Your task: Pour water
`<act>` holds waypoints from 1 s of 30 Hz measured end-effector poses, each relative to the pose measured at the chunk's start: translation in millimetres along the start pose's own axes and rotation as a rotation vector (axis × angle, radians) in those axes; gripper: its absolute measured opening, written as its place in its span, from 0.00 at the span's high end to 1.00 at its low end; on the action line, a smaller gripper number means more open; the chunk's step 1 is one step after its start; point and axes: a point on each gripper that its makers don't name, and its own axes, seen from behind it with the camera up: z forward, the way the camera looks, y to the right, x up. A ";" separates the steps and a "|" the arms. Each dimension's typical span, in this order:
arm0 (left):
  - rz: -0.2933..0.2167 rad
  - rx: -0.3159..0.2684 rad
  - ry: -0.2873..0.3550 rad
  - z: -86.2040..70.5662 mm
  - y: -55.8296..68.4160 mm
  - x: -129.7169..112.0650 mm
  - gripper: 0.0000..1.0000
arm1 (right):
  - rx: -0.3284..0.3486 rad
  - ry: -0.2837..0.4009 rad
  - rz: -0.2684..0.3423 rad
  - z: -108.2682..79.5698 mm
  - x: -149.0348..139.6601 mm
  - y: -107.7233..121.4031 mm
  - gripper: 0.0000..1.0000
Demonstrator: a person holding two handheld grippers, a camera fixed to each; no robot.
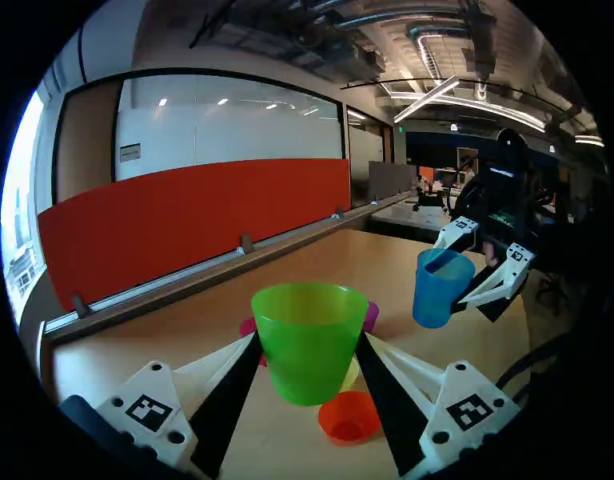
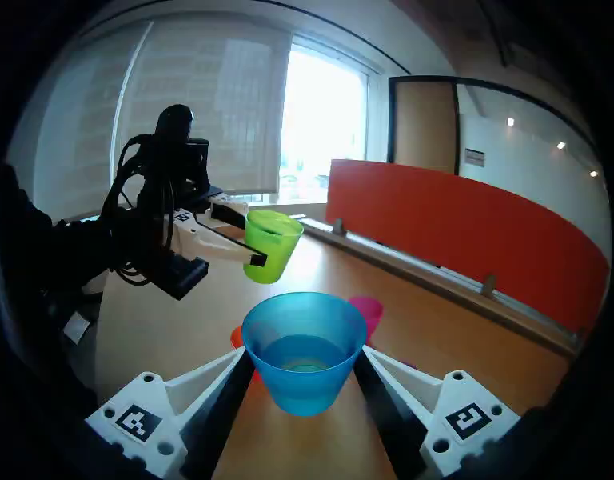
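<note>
1. Left tool (image 1: 309,346) sits level, clamped on an upright green cup (image 1: 309,356) above the counter (image 1: 347,260).
2. Right tool (image 2: 305,364) grips a blue cup (image 2: 305,384) of water (image 2: 305,354) — upright, between both fingers.
3. Square black-and-white markers (image 1: 153,410) sit on the fingers.
4. The cups hang apart — blue right of green in the left gripper view.

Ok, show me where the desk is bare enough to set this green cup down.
It is crowded right beneath the green cup: the orange cup, pink cup and purple cup huddle there. Bare desk runs between them and the rail under the red partition, and on the side toward the blue cup.
</note>
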 end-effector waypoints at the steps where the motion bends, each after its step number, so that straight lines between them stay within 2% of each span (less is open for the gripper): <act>1: -0.003 -0.003 0.003 -0.7 1.2 0.5 0.18 | 0.000 0.003 0.002 -0.2 0.6 0.2 0.14; 12: 0.007 0.002 0.012 -6.0 12.5 -1.3 0.18 | -0.005 0.028 -0.002 -3.3 8.6 5.2 0.14; 20: -0.007 0.006 0.029 -8.1 23.3 -2.2 0.18 | -0.002 0.075 0.004 -3.3 16.9 7.7 0.14; 30: -0.048 0.011 0.034 -8.9 22.0 -7.4 0.18 | 0.003 0.153 -0.007 -2.6 36.4 9.3 0.13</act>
